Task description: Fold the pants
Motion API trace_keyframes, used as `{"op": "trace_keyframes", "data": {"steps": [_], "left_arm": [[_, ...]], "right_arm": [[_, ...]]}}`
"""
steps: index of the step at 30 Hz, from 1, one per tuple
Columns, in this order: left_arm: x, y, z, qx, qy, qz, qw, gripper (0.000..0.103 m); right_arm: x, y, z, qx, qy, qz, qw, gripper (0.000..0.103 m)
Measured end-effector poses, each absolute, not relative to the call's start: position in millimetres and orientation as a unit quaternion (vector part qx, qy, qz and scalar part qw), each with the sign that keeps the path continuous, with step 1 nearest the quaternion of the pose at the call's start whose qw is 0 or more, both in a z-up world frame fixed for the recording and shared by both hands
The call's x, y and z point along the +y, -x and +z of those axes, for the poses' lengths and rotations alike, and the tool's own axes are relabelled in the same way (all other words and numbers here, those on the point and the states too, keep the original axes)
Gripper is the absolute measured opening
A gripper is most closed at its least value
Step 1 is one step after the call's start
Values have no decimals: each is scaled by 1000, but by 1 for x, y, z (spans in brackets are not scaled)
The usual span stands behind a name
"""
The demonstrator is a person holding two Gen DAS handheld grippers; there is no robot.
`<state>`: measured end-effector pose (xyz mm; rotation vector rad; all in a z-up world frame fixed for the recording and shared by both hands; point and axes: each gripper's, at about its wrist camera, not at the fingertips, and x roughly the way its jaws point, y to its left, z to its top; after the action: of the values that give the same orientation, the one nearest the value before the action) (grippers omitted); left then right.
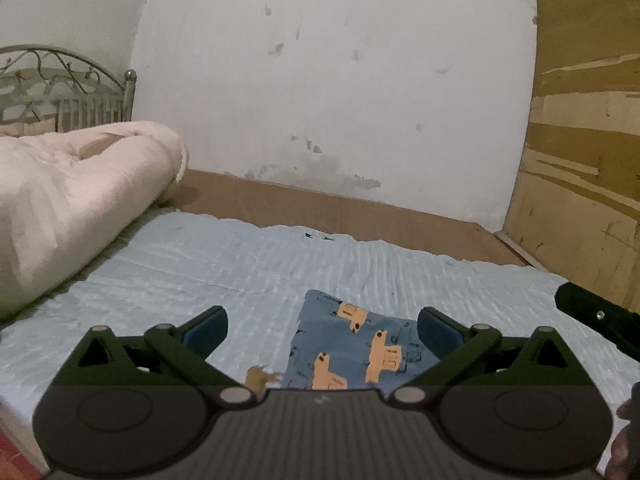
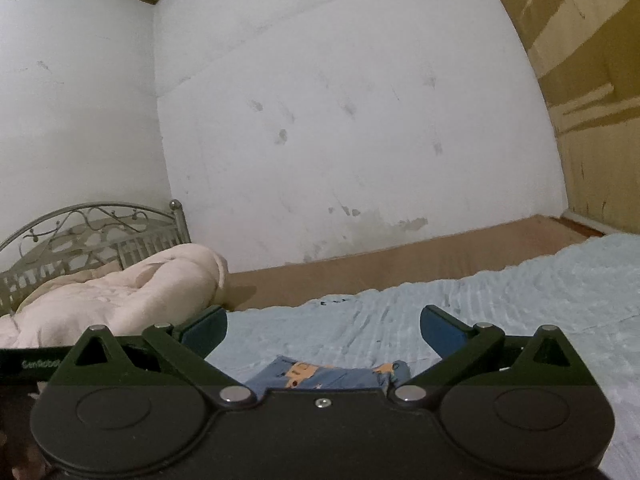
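Blue pants (image 1: pixel 352 344) printed with tan shapes lie folded on the pale blue sheet (image 1: pixel 200 264), below the left gripper (image 1: pixel 322 326), whose jaws gape wide with nothing between them; a cream quilt (image 1: pixel 72 196) is heaped at left. From the right wrist, the right gripper (image 2: pixel 323 328) spreads equally wide and empty over the pants (image 2: pixel 332 376); a partial marking, "GenRobo", shows at lower left on the other tool (image 2: pixel 28 364).

pants (image 1: pixel 360 344): blue, orange print, perhaps trucks | sheet (image 1: pixel 224 264): pale blue | quilt (image 1: pixel 76 196): cream
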<state>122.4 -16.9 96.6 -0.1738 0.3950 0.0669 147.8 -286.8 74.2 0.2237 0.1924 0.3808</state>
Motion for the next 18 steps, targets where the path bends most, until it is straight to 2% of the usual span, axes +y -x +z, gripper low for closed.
{"op": "trace_keyframes", "data": {"steps": [8, 18], "left_arm": [[-16, -70, 93, 175, 71, 34, 981, 103], [-12, -28, 59, 183, 59, 42, 980, 103]], "right_arm": [[-281, -78, 72, 63, -79, 185, 977, 102], [-277, -25, 41, 54, -66, 148, 985, 102]]}}
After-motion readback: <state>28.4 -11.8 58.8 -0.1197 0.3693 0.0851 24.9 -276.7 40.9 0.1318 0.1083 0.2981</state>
